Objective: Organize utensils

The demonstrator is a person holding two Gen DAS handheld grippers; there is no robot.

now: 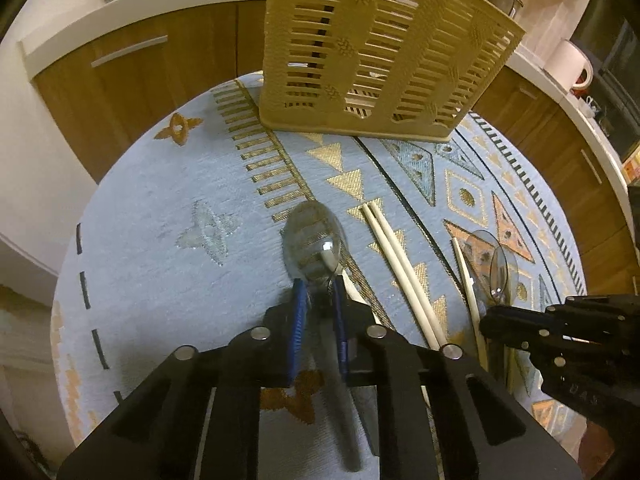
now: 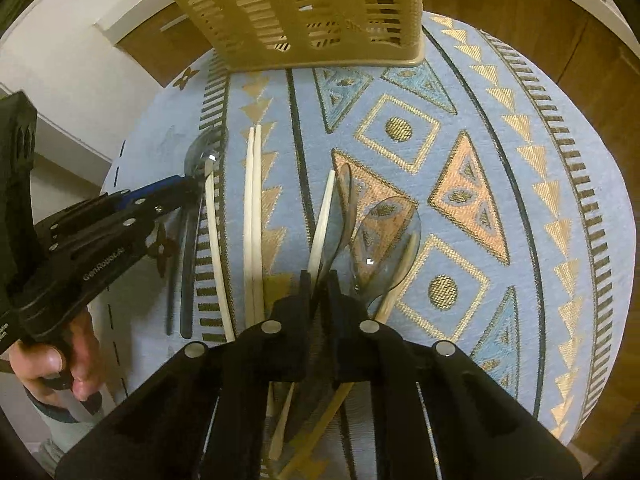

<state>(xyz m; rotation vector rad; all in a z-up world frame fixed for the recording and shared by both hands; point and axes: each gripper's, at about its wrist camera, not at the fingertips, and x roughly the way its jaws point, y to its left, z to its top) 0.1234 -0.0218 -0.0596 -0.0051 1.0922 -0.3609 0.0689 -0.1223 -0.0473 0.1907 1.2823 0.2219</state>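
Observation:
My left gripper [image 1: 319, 286] is shut on the neck of a clear grey plastic spoon [image 1: 313, 240], its bowl pointing toward the tan slotted utensil basket [image 1: 380, 48]. The same spoon [image 2: 204, 156] and left gripper [image 2: 188, 184] show at the left of the right wrist view. My right gripper [image 2: 320, 280] is shut on a second clear spoon [image 2: 342, 208] turned on edge. A third clear spoon [image 2: 384, 248] lies just right of it. A pair of cream chopsticks [image 2: 253, 200] lies between the grippers. Single chopsticks [image 2: 216, 240] lie beside each spoon.
The round table has a light blue patterned cloth [image 2: 500, 160]. The basket [image 2: 304, 8] stands at the far edge. Wooden cabinets [image 1: 120, 92] and a white counter with a white mug [image 1: 570, 64] ring the table. A hand [image 2: 52, 364] holds the left gripper's handle.

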